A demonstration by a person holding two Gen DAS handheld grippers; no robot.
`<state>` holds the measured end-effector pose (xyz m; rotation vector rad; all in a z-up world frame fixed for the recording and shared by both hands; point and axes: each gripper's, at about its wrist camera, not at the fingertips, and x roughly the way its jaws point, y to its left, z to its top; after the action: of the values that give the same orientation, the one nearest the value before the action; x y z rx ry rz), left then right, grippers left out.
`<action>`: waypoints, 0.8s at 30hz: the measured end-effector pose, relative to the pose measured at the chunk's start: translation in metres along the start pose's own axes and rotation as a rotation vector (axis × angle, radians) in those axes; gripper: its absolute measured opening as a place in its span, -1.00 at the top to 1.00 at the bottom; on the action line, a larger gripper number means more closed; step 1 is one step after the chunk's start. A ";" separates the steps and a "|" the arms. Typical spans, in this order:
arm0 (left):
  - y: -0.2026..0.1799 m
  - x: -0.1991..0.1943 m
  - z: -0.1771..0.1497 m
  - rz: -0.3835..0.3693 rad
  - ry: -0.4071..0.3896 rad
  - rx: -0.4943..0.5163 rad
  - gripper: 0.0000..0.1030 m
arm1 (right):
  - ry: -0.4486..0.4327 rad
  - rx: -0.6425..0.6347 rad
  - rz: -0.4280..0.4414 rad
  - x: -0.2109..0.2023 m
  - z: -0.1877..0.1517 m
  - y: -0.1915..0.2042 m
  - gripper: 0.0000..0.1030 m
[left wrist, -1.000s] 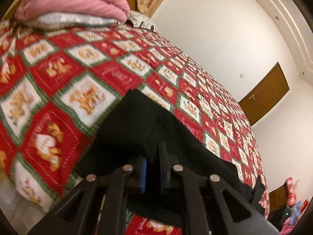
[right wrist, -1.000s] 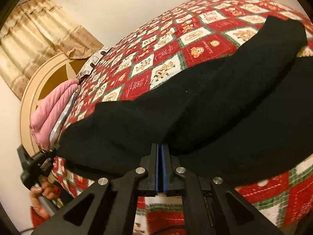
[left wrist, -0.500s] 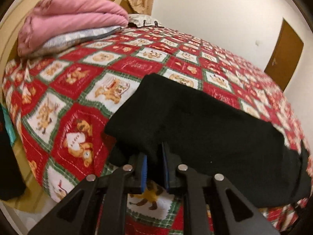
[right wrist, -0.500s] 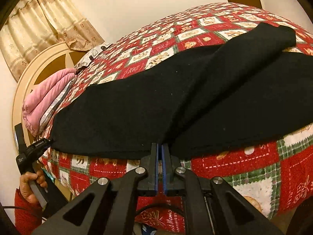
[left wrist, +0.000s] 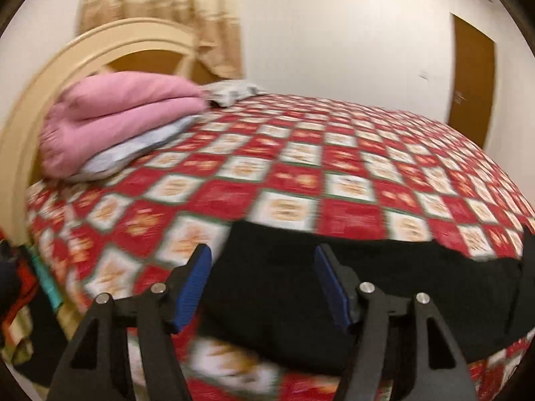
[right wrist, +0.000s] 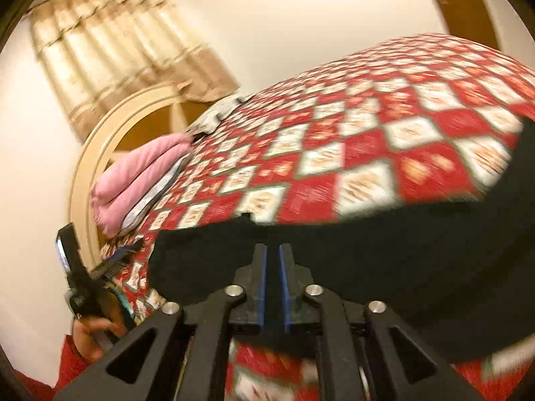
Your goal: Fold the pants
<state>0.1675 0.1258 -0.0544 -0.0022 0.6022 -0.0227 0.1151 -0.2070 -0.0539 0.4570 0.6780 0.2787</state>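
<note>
Black pants [left wrist: 334, 284] lie folded lengthwise along the near edge of the red-and-white checked bedspread [left wrist: 301, 173]. My left gripper [left wrist: 262, 254] hovers just short of their left end; its jaws are opening wide and nothing is pinched between the blue pads [left wrist: 192, 280]. In the right wrist view the pants [right wrist: 367, 250] stretch across the picture. My right gripper [right wrist: 272, 249] is above their near edge. Its jaws are opening, with a narrow gap between the pads and no cloth clamped. The left gripper [right wrist: 110, 260] also shows there, held by a hand [right wrist: 93, 330].
A folded pink blanket [left wrist: 123, 113] rests on a grey pillow [left wrist: 140, 143] by the curved cream headboard [left wrist: 110, 43]. A beige curtain [left wrist: 160, 10] hangs behind it. A brown door [left wrist: 471, 77] stands in the far wall. The bed's edge drops off just below the pants.
Both grippers were shut on the pants' near edge and have let go. The left jaws spread wide, the right parted slightly, and both pulled back and upward. The pants stay on the bed.
</note>
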 end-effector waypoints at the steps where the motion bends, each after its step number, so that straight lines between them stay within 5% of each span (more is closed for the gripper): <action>1: -0.011 0.006 -0.001 -0.015 0.006 0.014 -0.30 | 0.023 -0.004 0.014 0.015 0.007 0.005 0.35; 2: -0.026 0.015 -0.004 -0.027 0.030 0.028 -0.30 | 0.047 0.000 0.041 0.030 0.012 0.007 0.08; 3: -0.036 0.019 -0.010 -0.038 0.051 0.037 -0.30 | 0.060 0.005 0.054 0.042 0.015 0.009 0.04; 8: -0.059 0.046 -0.049 -0.025 0.149 0.080 -0.32 | 0.163 -0.073 0.073 0.110 0.023 0.027 0.04; 19: -0.050 0.046 -0.057 -0.021 0.084 0.039 -0.67 | 0.301 -0.122 0.135 0.161 0.012 0.047 0.00; 24: -0.053 0.046 -0.058 -0.013 0.074 0.035 -0.74 | 0.311 -0.026 0.165 0.192 0.027 0.038 0.01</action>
<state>0.1713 0.0725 -0.1282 0.0288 0.6755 -0.0456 0.2725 -0.1076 -0.1206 0.4498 0.9403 0.5213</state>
